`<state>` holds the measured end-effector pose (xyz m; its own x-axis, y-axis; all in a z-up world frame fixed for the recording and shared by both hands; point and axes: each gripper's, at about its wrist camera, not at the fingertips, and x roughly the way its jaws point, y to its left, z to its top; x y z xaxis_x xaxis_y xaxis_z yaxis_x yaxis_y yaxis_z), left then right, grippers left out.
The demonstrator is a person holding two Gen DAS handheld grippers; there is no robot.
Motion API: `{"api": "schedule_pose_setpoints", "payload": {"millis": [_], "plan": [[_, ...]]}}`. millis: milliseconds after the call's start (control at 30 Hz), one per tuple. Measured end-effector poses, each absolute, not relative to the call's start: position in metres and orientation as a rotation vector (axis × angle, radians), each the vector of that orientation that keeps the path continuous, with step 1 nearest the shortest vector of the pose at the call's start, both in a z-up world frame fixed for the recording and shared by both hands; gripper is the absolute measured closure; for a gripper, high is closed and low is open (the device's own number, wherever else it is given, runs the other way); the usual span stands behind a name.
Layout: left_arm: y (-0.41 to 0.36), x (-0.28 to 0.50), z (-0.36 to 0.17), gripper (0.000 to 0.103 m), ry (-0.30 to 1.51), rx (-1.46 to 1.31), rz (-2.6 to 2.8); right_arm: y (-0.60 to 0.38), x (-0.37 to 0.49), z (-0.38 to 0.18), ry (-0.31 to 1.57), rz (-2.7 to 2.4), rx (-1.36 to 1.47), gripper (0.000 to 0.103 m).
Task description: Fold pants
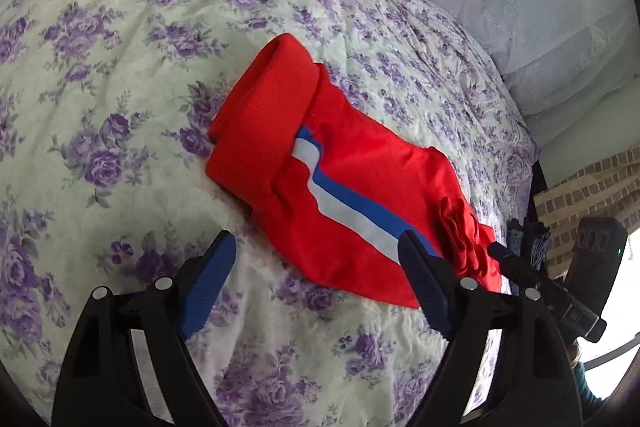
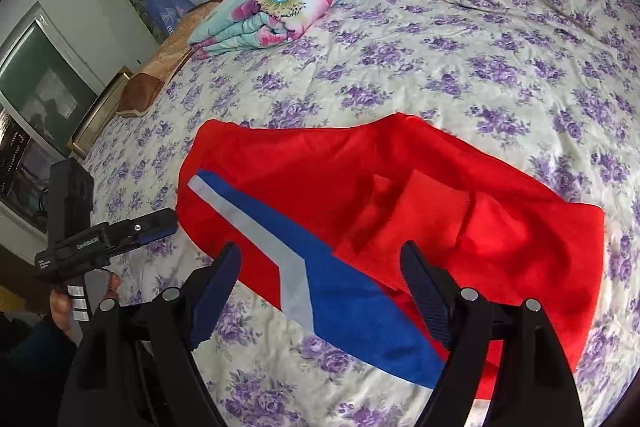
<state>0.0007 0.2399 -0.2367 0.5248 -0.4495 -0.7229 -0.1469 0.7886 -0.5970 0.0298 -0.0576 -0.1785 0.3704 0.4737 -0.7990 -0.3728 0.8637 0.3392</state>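
Pants [image 1: 340, 167], smooth red knit, folded on floral quilt [image 1: 120, 67]; left claw [image 1: 316, 255], right claw [image 2: 320, 267] wide, empty.

No legible text (gripper label blurred)

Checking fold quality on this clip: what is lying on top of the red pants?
A folded-over red cuffed end lies on top of the red pants. The floral bedspread is underneath. How many layers lie under the fold is hidden.
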Motion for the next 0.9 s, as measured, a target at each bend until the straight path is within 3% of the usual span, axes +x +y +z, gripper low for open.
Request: {"api": "schedule_pose_setpoints", "payload": {"millis": [133, 367, 467, 733, 800, 900], "plan": [[0.254, 0.015, -0.249, 0.031, 0.949, -0.760, -0.158, -0.031, 0.037, -0.177, 1.050, 0.600, 0.066, 0.021], [0.259, 0.041, -0.250, 0.033, 0.823, -0.834, -0.110, -0.019, 0.044, -0.183, 1.080, 0.639, 0.049, 0.021], [0.266, 0.033, -0.251, 0.041, 0.795, -0.881, -0.099, -0.022, 0.043, -0.188, 1.100, 0.645, 0.049, 0.021], [0.264, 0.047, -0.251, 0.044, 0.789, -0.832, -0.055, -0.027, 0.051, -0.190, 1.108, 0.634, 0.051, 0.021], [0.265, 0.049, -0.250, 0.062, 0.795, -0.836, -0.089, -0.037, 0.048, -0.184, 1.087, 0.614, 0.035, 0.021], [0.268, 0.045, -0.250, 0.068, 0.803, -0.840, -0.096, -0.066, 0.041, -0.173, 1.045, 0.545, 0.023, 0.021]]}}
